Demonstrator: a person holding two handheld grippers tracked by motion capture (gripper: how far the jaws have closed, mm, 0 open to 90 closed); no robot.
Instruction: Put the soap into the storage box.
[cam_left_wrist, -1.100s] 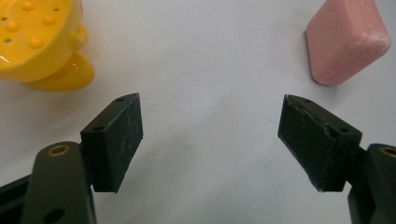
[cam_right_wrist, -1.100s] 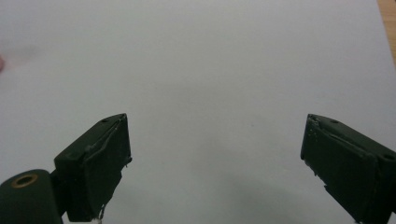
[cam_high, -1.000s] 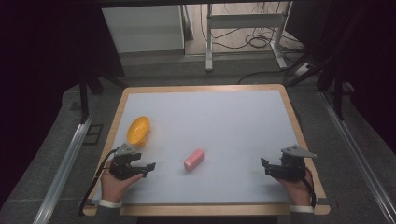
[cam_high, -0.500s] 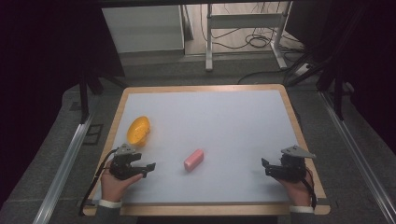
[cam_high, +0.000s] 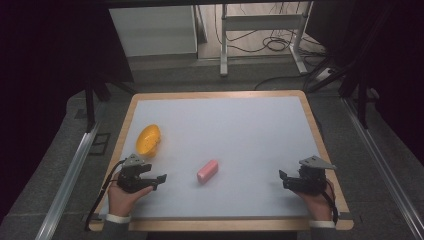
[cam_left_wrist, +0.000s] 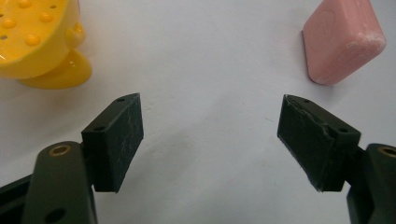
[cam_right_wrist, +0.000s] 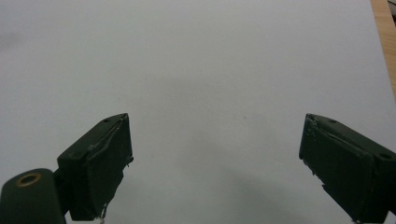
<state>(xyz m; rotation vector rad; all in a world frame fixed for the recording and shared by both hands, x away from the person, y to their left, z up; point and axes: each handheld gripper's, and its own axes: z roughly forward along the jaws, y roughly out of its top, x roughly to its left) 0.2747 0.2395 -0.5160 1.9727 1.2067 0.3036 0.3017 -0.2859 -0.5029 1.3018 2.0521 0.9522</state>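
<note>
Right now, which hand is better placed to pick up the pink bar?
Left. The left tool is open and nearer the pink bar; the right tool, also open, is farther off.

Table (cam_high: 320, 130): white top, wooden rim, centre. Grey floor (cam_high: 45, 185) around. Metal rails (cam_high: 67, 175) at 9 and 3 o'clock. White cabinet (cam_high: 152, 30) at 11. Metal frame (cam_high: 260, 22), cables (cam_high: 272, 45) at 12–1. Surroundings dark.
</note>
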